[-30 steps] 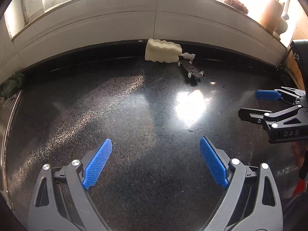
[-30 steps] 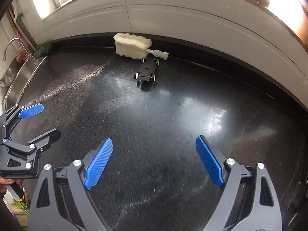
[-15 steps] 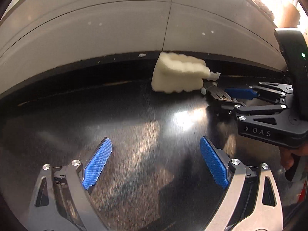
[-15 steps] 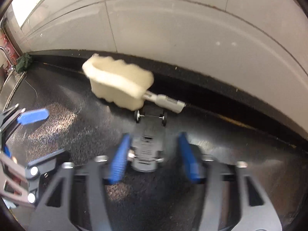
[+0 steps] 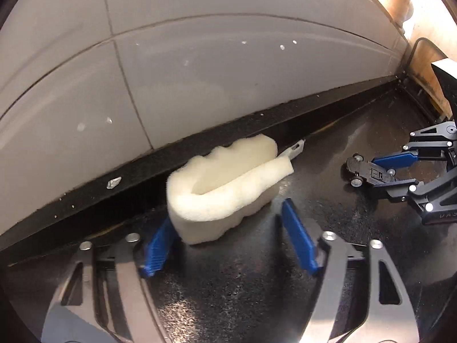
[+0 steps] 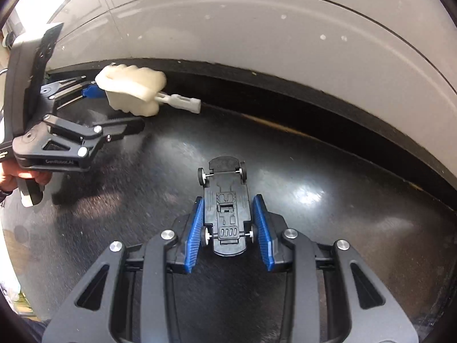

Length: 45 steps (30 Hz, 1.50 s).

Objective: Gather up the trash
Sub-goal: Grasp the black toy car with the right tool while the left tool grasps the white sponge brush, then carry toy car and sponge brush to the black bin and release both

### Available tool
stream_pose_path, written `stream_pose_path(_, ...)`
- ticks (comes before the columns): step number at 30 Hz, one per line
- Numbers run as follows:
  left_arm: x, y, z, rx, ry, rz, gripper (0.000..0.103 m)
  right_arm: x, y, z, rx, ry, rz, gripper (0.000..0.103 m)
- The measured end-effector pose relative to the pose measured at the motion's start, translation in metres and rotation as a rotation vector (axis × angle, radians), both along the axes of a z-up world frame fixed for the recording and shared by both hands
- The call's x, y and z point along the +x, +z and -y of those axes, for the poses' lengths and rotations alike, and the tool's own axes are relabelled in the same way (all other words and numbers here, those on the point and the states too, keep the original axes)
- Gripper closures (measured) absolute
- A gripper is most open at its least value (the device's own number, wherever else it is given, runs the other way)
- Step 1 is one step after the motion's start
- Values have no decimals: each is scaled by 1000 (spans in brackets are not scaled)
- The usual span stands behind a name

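A cream foam sponge [image 5: 225, 188] lies on the black countertop [image 5: 228, 300] against the wall, with a grey plastic stub [image 5: 294, 148] sticking out of its far end. My left gripper [image 5: 225, 223] straddles the sponge's near end and its jaws are closing. The left pad touches the foam; the right pad [image 5: 297, 237] stands apart from it. In the right wrist view my right gripper [image 6: 228, 223] is shut on a black toy car chassis [image 6: 225, 183], underside up, pads against its rear wheels. The sponge [image 6: 131, 91] and left gripper [image 6: 114, 108] show at the upper left there.
A white tiled wall [image 5: 200, 71] with a black strip at its foot runs close behind the sponge. A wooden object [image 5: 422, 65] stands at the far right corner. A person's hand [image 6: 17, 177] holds the left gripper's handle. The right gripper [image 5: 377, 173] sits to the sponge's right.
Both grippers moved in toward the wall. The right one closed on the toy car chassis. The left one came down around the sponge and its jaws narrowed.
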State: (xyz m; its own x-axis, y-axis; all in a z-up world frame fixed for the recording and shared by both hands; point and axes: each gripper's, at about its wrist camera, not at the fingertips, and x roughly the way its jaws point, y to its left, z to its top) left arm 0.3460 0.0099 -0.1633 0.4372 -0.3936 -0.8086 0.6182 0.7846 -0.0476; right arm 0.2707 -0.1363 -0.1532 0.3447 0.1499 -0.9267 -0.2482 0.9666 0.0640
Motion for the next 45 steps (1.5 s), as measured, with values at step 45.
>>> stream_pose_path(45,-570,88,-242,14,1336,-124,87,-333,122,-309,196,938,-9,68)
